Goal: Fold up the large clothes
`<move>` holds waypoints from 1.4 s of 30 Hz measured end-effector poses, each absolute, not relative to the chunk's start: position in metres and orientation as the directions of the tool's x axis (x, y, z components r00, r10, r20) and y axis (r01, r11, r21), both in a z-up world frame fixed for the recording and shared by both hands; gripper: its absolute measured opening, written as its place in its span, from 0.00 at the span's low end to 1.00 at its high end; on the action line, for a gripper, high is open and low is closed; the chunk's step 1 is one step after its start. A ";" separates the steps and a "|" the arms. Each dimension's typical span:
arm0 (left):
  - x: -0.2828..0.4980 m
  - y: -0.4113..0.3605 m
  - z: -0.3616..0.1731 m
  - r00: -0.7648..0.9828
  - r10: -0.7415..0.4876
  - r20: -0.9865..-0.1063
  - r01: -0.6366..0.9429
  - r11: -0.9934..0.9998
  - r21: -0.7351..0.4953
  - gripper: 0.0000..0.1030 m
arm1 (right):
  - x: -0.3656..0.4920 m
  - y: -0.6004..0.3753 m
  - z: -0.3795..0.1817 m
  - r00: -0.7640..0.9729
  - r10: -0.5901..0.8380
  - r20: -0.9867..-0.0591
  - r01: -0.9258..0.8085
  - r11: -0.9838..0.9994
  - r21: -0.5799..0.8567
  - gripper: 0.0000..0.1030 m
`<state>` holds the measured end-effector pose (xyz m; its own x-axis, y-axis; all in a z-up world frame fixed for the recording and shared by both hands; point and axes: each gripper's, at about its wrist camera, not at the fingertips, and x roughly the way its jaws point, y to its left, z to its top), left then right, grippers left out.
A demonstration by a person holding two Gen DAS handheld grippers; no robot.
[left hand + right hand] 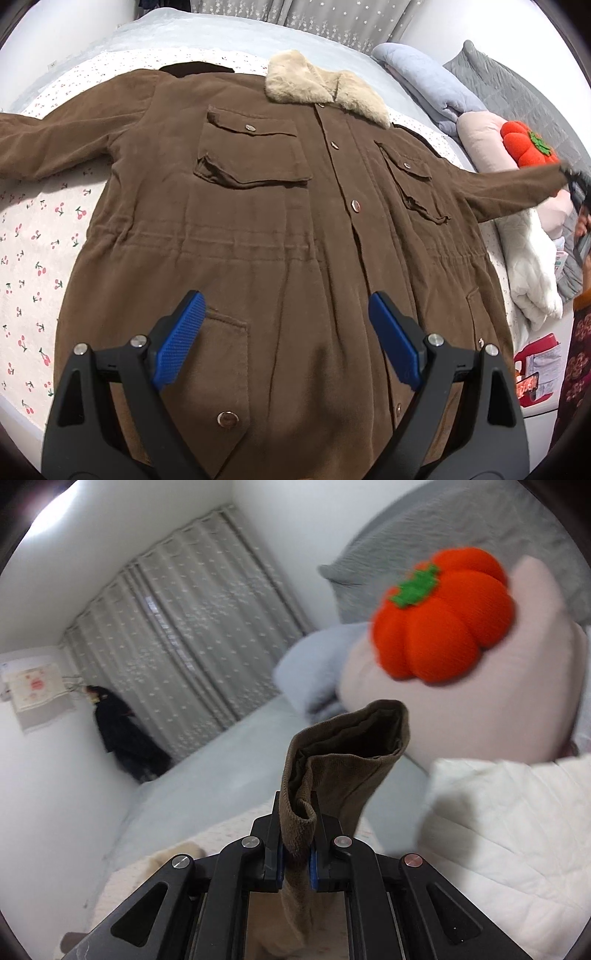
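Right gripper (295, 853): clamped on brown corduroy coat (280, 229) sleeve cuff (347, 738); carry toward 9 o'clock, across chest.
Left gripper (286, 343): released, above hem.

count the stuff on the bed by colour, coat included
brown: 1, coat
orange: 1, pumpkin plush
pink: 1, pillow
light blue: 1, folded blanket
grey: 1, quilted pillow
white: 1, quilted bedding
total: 6
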<state>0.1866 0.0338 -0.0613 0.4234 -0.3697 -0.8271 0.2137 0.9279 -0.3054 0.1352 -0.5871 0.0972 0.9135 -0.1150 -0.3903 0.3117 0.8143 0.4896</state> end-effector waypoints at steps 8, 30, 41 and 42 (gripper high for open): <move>0.196 0.046 -0.056 0.431 -0.394 -0.811 0.208 0.919 -0.336 0.88 | 0.223 -0.459 0.150 0.933 0.116 -0.340 0.041 0.906 0.422 0.09; 0.269 0.052 -0.060 0.374 -0.403 -0.835 0.217 0.914 -0.344 0.88 | 0.397 -0.152 -0.107 0.370 0.608 -0.703 -0.252 0.794 0.554 0.29; 0.358 0.020 -0.071 0.394 -0.439 -0.807 0.265 0.896 -0.358 0.88 | 0.354 -0.247 -0.033 0.569 0.478 -0.669 -0.223 0.873 0.434 0.66; 0.367 0.015 -0.074 0.397 -0.450 -0.800 0.265 0.890 -0.370 0.87 | 0.351 -0.257 -0.034 0.592 0.442 -0.674 -0.186 0.889 0.419 0.67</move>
